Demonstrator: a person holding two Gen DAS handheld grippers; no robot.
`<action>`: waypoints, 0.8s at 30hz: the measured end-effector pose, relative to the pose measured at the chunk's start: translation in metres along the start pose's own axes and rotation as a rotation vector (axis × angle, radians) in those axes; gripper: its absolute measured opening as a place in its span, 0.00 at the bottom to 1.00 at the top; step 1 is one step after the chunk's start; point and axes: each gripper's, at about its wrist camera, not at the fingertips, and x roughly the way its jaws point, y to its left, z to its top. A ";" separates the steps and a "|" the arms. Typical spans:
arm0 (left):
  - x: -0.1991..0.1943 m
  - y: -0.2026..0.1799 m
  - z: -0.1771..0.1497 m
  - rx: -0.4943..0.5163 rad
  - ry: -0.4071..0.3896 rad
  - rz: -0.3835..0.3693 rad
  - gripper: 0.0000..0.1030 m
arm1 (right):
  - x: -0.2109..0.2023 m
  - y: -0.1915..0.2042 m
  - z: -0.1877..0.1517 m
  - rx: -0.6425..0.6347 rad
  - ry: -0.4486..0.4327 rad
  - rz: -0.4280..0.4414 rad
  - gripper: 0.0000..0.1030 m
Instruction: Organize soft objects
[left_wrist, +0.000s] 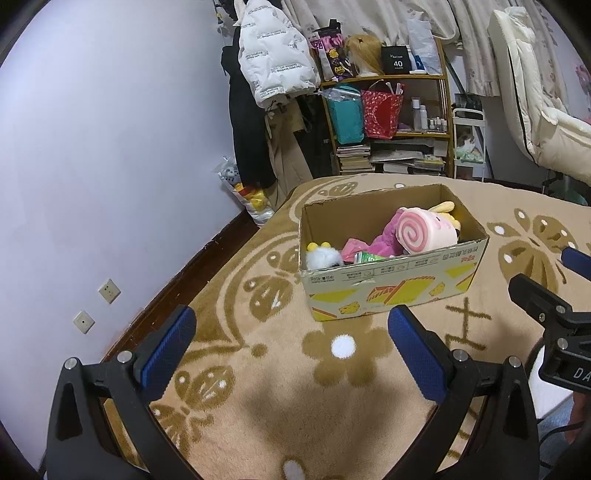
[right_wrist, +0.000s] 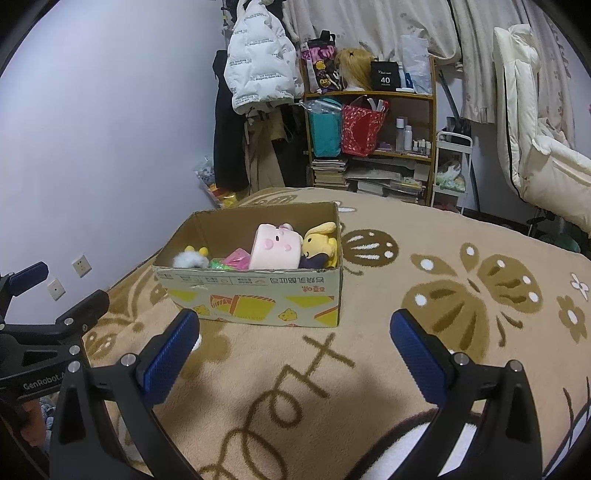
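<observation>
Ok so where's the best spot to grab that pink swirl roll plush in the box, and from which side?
Probably from above. The pink roll plush lies on its side atop the other toys in the cardboard box, its curved body rising above the rim. Close a claw across that rounded middle; the box walls block a sideways approach.

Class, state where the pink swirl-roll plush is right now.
The pink swirl-roll plush lies inside the cardboard box on the blanket, toward its right half in both wrist views, beside the yellow plush.
</observation>
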 end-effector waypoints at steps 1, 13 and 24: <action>-0.001 0.000 0.000 -0.002 -0.003 0.001 1.00 | 0.000 0.000 0.000 0.000 0.001 0.001 1.00; -0.004 0.004 0.001 -0.028 -0.009 -0.001 1.00 | 0.005 0.000 -0.003 0.009 0.018 -0.001 1.00; -0.004 0.008 0.001 -0.044 -0.005 -0.003 1.00 | 0.005 0.000 -0.002 0.012 0.018 0.000 1.00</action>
